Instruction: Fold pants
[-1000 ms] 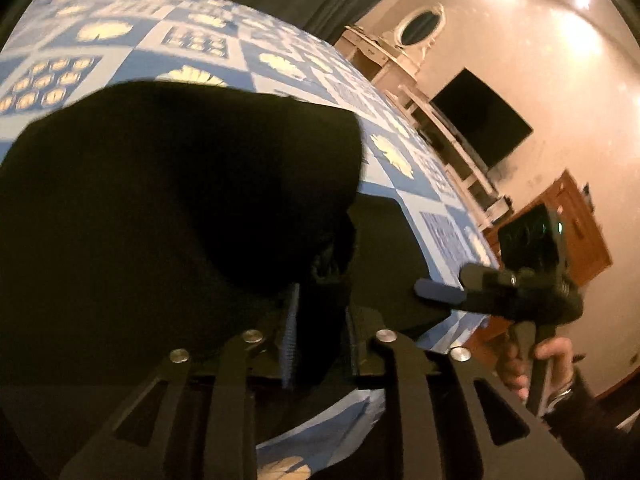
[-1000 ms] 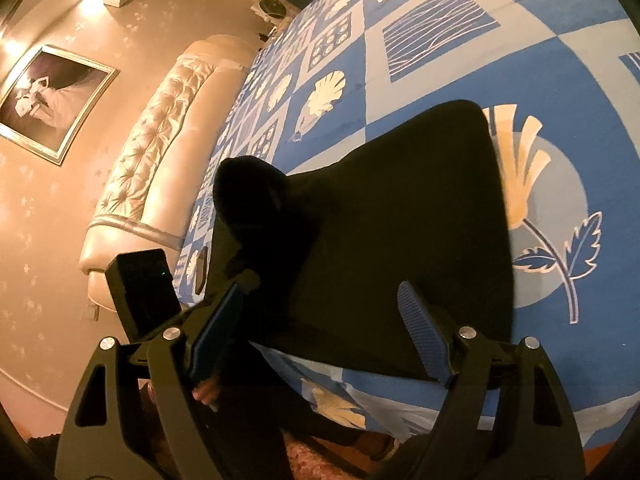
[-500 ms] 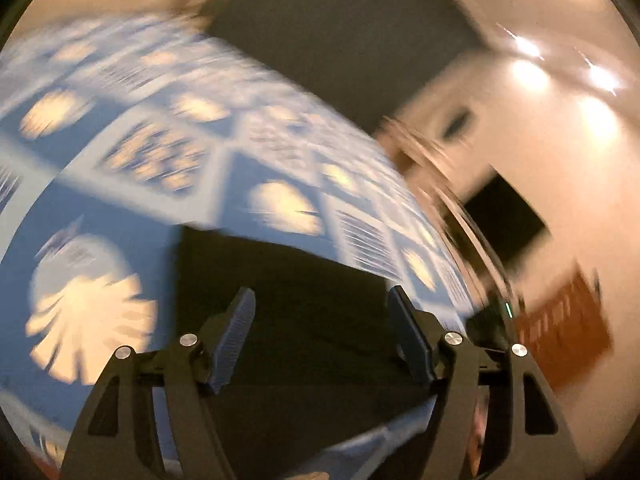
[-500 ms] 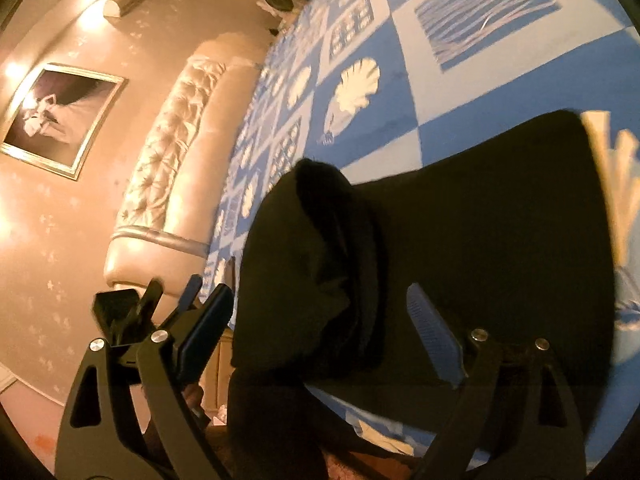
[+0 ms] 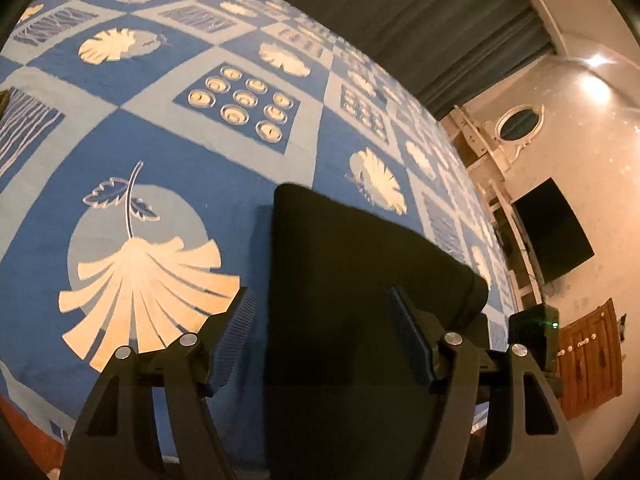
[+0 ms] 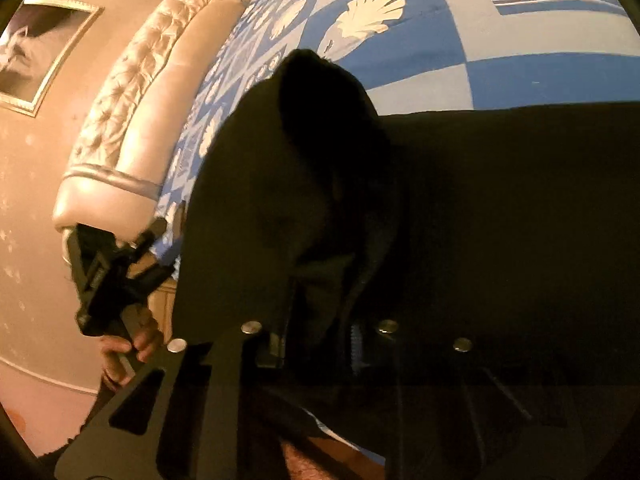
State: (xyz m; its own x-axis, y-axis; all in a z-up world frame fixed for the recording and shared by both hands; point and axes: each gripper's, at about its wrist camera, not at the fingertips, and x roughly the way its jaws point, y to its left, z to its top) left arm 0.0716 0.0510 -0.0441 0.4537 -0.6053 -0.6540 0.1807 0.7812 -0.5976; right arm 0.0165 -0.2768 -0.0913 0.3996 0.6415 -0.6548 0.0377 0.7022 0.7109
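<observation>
Pants (image 5: pixel 360 300) folded at the bed (image 5: pixel 168 136) edge.
We see left gripper (image 5: pixel 322 332) spread above them; right gripper (image 6: pixel 316 340) pinching raised fabric.

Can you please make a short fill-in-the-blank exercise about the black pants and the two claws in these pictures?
1. The black pants lie on a bed cover patterned in white and ____.
2. The left claw is ____, holding nothing.
3. The right claw is shut on a fold of the ____.

Missing words: blue; open; pants
</observation>
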